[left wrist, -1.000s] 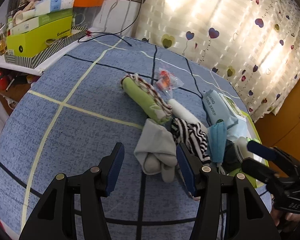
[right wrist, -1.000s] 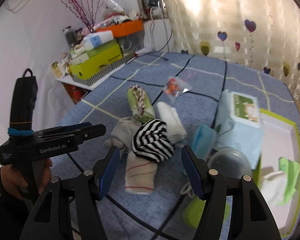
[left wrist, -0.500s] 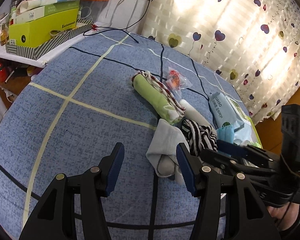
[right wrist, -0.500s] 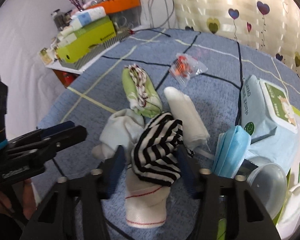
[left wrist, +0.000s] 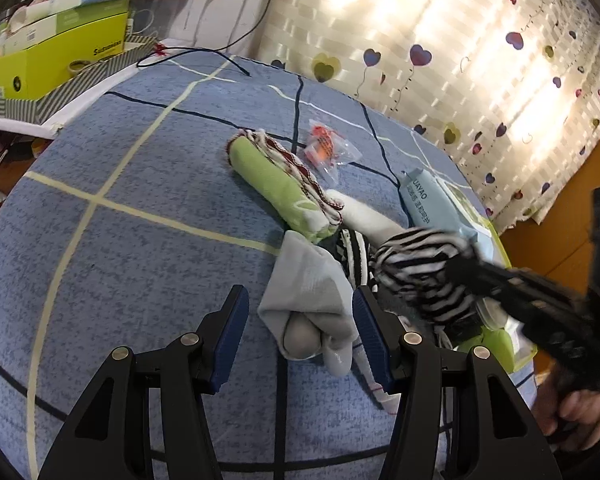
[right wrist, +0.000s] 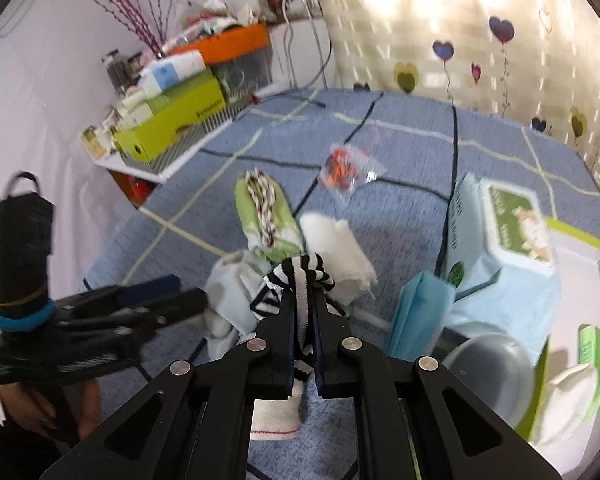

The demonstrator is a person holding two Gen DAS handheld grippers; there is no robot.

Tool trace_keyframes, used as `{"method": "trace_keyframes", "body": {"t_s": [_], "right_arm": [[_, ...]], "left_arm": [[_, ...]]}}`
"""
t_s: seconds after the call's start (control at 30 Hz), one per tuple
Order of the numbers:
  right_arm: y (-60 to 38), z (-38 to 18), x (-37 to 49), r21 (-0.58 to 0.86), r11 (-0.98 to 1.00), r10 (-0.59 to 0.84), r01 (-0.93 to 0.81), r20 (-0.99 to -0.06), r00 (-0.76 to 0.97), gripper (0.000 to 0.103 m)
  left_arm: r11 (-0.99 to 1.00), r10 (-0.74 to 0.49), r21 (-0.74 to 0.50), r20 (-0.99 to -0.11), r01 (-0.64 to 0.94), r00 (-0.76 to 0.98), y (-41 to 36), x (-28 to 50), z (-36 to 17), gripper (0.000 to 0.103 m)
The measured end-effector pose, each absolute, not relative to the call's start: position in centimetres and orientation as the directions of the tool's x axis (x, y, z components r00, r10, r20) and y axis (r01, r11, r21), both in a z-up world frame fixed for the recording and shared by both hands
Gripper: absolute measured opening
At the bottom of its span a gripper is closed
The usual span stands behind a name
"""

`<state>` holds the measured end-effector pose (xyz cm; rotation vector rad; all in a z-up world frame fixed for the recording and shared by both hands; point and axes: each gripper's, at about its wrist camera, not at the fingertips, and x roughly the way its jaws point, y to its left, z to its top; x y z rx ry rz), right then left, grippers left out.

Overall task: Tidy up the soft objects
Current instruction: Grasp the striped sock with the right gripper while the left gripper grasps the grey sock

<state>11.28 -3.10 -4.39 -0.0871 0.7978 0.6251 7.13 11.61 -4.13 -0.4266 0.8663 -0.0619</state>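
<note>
My right gripper [right wrist: 305, 300] is shut on the black-and-white striped sock [right wrist: 298, 276] and holds it lifted off the pile; it also shows in the left wrist view [left wrist: 420, 268]. My left gripper [left wrist: 298, 334] is open, its fingers on either side of the rolled grey sock [left wrist: 312, 304], which also shows in the right wrist view [right wrist: 230, 280]. A green rolled cloth with red-and-white trim [left wrist: 278, 184] and a white rolled cloth [right wrist: 338, 254] lie just beyond. A white sock with a red stripe [right wrist: 276, 412] lies under the right gripper.
The blue checked bed cover [left wrist: 120, 248] carries a wet-wipes pack [right wrist: 500, 232], a blue face mask [right wrist: 416, 312], a clear dome lid [right wrist: 488, 364], a small plastic bag [left wrist: 328, 150] and a green-rimmed white tray [right wrist: 580, 320]. Boxes [left wrist: 56, 52] stand on a shelf at left.
My right gripper has closed on the striped sock and raised it from the pile. My left gripper has moved in closer around the grey sock and stays open.
</note>
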Motion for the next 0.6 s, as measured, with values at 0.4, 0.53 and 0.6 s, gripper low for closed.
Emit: {"method": "trace_keyframes", "body": {"t_s": [0.4,0.53,0.6], "right_arm": [[-4.6,-1.5,9.6,0.156,0.804,0.529,-0.573,-0.627,0.572,0.007],[-4.8,-1.5,9.5,0.157,0.802,0.532,-0.576,-0.626,0.57,0.007],[-4.8,-1.4,9.3,0.156,0.799,0.534,-0.581,-0.627,0.567,0.007]], "left_arm": [[0.927,-0.207,-0.355,-0.751,-0.119,0.626,11.3,8.3,-5.4,0.055],[0.925,-0.228,-0.365,-0.761,-0.11,0.607,10.9,9.0,-6.0,0.055],[0.923,-0.239,-0.37,-0.765,-0.104,0.598,10.5,9.4,-6.3,0.055]]}}
